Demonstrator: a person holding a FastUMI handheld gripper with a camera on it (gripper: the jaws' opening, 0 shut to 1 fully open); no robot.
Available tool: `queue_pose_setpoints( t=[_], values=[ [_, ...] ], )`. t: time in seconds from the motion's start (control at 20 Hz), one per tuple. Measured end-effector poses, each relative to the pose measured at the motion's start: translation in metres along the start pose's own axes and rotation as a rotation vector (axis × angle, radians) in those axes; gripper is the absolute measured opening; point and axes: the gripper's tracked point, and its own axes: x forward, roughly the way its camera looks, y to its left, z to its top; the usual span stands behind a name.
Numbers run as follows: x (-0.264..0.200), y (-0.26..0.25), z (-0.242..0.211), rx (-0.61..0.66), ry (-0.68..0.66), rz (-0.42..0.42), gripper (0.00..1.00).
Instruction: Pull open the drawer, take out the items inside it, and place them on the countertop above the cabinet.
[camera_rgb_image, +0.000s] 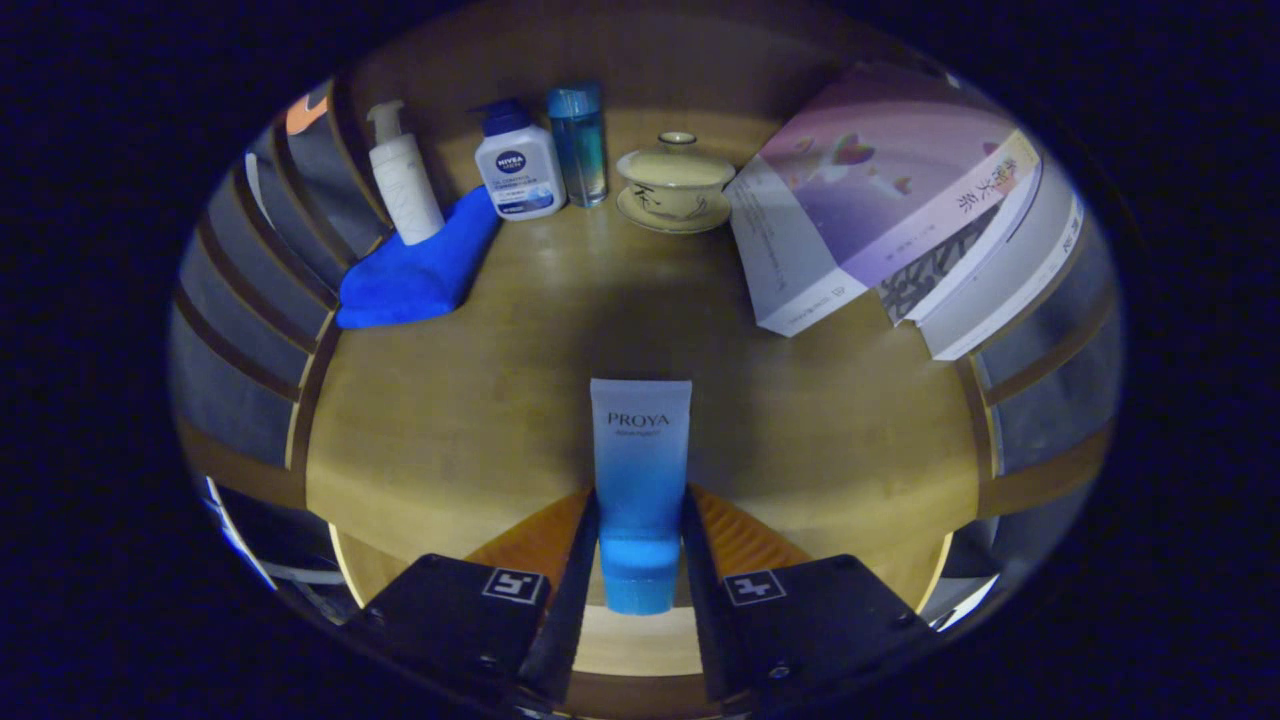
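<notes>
Both claw (640, 545) fingers tight on blue tube (640, 480) above countertop (450, 420).

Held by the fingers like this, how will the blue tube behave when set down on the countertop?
The tube, clamped between the fingers, looks soft and light, so it probably dents. Its glossy skin may slip. Stood on its narrow cap it could tip.

my hand-held gripper (640, 545): two flat finger blocks, each bearing a square black-and-white marker tag, small screws near the lower corners.
</notes>
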Motion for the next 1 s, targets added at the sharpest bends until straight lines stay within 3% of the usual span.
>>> queue_pose_setpoints(
  t=[0.3, 0.45, 0.85, 1.0],
  values=[
    [-0.008, 0.004, -0.002, 0.036, -0.024, 0.04, 0.61],
    [-0.024, 0.003, -0.002, 0.052, -0.062, 0.054, 0.6],
    [-0.094, 0.03, -0.034, 0.04, -0.208, 0.196, 0.6],
    [-0.116, 0.028, -0.046, 0.013, -0.314, 0.193, 0.6]
  ],
)
